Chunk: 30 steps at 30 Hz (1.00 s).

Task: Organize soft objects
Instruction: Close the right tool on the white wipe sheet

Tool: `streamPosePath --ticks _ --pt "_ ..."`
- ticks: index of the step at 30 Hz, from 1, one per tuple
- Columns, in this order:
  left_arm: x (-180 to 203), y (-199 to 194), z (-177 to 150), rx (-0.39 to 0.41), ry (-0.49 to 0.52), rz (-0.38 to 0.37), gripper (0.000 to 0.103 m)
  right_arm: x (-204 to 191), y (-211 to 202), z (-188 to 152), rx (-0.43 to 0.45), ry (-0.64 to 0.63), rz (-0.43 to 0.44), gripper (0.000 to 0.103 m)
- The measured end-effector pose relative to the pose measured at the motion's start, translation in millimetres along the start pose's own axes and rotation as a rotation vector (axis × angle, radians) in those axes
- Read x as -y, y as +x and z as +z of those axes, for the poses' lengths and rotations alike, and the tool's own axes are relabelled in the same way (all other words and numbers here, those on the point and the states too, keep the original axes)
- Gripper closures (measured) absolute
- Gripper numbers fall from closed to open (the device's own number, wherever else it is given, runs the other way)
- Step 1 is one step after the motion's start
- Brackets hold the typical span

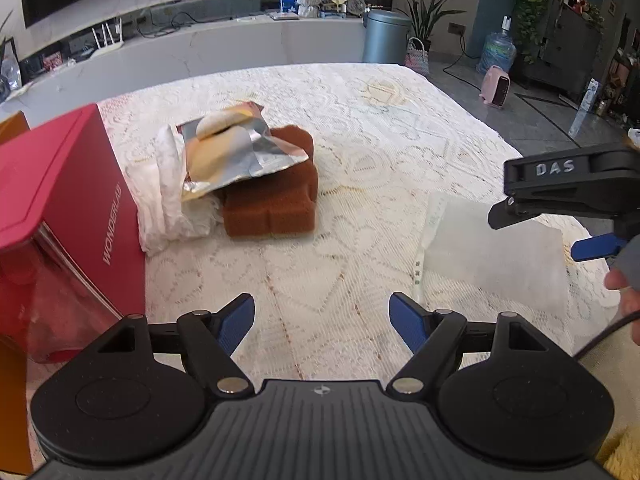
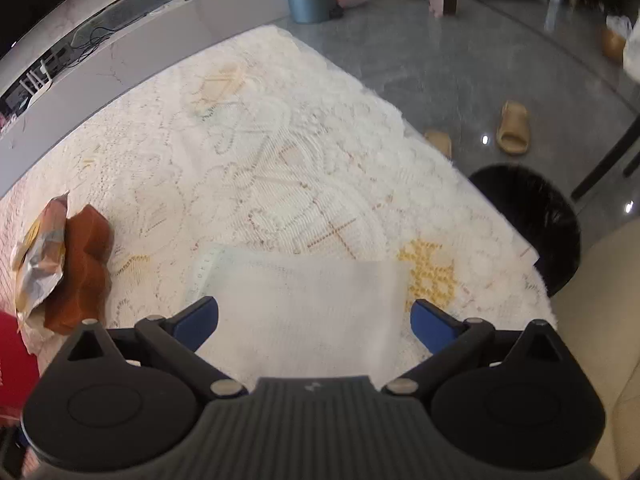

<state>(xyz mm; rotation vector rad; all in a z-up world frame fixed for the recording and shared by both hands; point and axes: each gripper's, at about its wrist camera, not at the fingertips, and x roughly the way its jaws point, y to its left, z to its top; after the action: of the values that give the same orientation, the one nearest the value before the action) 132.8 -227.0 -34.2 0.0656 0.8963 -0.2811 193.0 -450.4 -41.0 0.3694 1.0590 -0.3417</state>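
Note:
A brown sponge [image 1: 272, 196] lies on the lace tablecloth [image 1: 360, 128], with a foil snack bag [image 1: 236, 152] resting on top and a crumpled white cloth [image 1: 172, 200] at its left. A flat white mesh pouch [image 1: 492, 248] lies to the right. My left gripper [image 1: 322, 320] is open above bare cloth, short of the sponge. My right gripper [image 2: 314, 322] is open, its fingers either side of the mesh pouch [image 2: 304, 316]. From the right wrist camera the sponge [image 2: 80, 268] and the foil bag [image 2: 38, 264] sit at far left.
A red box [image 1: 68, 208] marked WONDERLAB stands at the table's left edge. A black stool [image 2: 540, 220] and tan slippers [image 2: 514, 128] are on the grey floor beyond the table's right edge. A grey bin [image 1: 386, 36] and a low cabinet stand behind.

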Motion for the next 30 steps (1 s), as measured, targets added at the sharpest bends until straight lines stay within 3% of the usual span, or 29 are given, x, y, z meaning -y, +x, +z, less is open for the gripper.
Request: streamPosePath --ticks 3,6,11,16,25,28,29,30 --pt "-2.1 -3.3 -2.5 -0.006 -0.015 -0.003 0.013 -0.3 2.9 -0.2 -0.039 0.05 -0.019 0.003" --pt "-4.7 -4.9 -6.2 -0.012 -0.019 -0.001 0.013 1.4 3.5 3.1 -0.051 0.131 0.052 0.003" --pt "-8.4 -6.8 -7.0 -0.021 -0.033 0.005 0.013 -1.3 21.0 7.7 -0.114 0.21 0.103 0.003" --pt "-21.3 -10.0 -4.8 -0.02 -0.091 0.003 0.013 -4.2 21.6 9.0 -0.114 0.274 0.161 0.002" --pt "-35.5 -12.7 -4.5 -0.024 -0.131 -0.015 0.013 -54.5 30.9 -3.5 -0.122 -0.143 -0.009 0.005" --pt "-38.8 -12.7 -4.1 -0.033 -0.137 -0.011 0.013 -61.6 28.9 -9.6 -0.065 -0.254 -0.027 0.018" --pt "-39.9 -13.8 -3.9 -0.032 -0.139 -0.01 0.013 -59.8 26.4 -8.4 -0.057 -0.258 -0.026 0.024" --pt "-40.8 -15.0 -3.9 -0.03 -0.139 -0.009 0.013 -58.5 23.9 -8.3 -0.046 -0.257 -0.024 0.037"
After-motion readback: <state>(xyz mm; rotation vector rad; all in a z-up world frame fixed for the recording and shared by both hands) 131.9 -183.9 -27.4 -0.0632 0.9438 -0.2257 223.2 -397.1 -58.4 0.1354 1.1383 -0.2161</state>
